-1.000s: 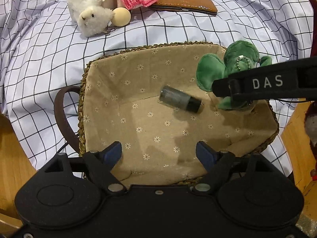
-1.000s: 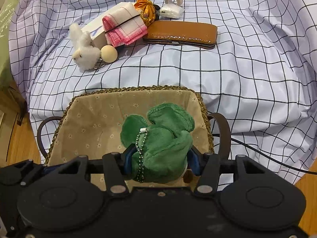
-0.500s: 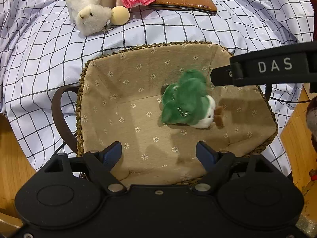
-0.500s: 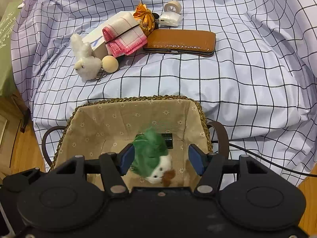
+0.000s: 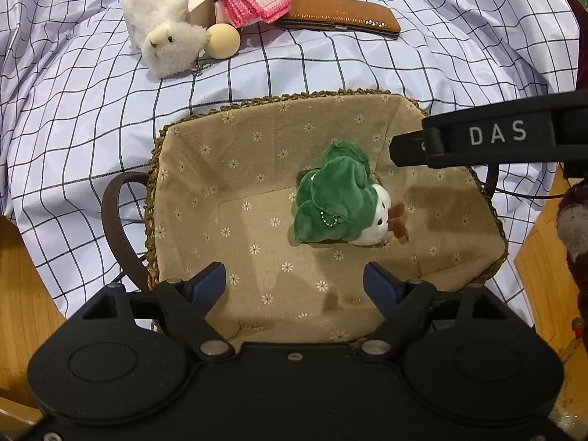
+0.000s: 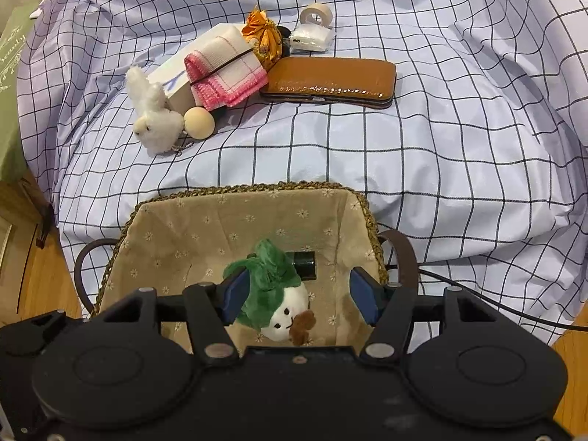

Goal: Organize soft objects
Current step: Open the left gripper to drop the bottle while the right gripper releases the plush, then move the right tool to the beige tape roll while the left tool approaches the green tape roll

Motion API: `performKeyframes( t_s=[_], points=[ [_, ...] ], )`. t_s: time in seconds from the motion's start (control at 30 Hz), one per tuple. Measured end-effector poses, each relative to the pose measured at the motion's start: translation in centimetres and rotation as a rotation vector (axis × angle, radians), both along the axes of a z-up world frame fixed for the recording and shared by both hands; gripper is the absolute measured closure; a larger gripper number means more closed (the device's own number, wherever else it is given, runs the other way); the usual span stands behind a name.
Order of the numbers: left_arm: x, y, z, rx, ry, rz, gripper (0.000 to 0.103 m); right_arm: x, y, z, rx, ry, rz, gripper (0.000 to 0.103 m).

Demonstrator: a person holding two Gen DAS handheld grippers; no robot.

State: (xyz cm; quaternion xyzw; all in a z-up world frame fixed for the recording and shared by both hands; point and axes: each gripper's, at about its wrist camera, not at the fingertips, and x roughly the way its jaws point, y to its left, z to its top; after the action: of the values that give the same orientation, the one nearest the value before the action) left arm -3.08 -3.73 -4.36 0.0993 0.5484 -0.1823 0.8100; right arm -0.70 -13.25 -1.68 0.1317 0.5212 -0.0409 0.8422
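A green and white plush toy [image 5: 340,198] [image 6: 273,296] lies on the floor of the lined wicker basket [image 5: 257,139] [image 6: 205,220], partly over a dark cylinder [image 6: 305,260]. My right gripper [image 6: 296,292] hovers above it, open, with no pad touching the plush. My left gripper [image 5: 294,283] stands open over the basket's near side, empty. The right gripper's side arm [image 5: 488,139] crosses the left wrist view at right. A white fluffy plush rabbit [image 5: 163,42] [image 6: 152,117] lies on the checked cloth beyond the basket.
On the checked cloth [image 6: 441,139] behind the basket lie a wooden ball [image 6: 199,123], a pink-edged folded cloth bound to a box [image 6: 224,73], a brown case [image 6: 330,81], an orange pouch [image 6: 264,38] and a tape roll [image 6: 315,14]. Wooden floor shows at both sides.
My right gripper opened and let go of the green plush, which dropped into the basket onto the dark cylinder and came to rest. The left gripper kept still.
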Motion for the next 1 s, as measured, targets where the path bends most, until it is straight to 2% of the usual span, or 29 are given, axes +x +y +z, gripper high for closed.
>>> performKeyframes(
  t_s=[0.53, 1.0],
  points=[
    [3.0, -0.2, 2.4, -0.040, -0.065, -0.007, 0.025, 2.7, -2.4, 1.3, -0.045, -0.069, -0.034, 0.041],
    [9.7, 0.0, 5.1, -0.066, -0.157, -0.008, 0.025, 9.8, -5.3, 3.4, -0.113, -0.182, -0.069, 0.037]
  ],
)
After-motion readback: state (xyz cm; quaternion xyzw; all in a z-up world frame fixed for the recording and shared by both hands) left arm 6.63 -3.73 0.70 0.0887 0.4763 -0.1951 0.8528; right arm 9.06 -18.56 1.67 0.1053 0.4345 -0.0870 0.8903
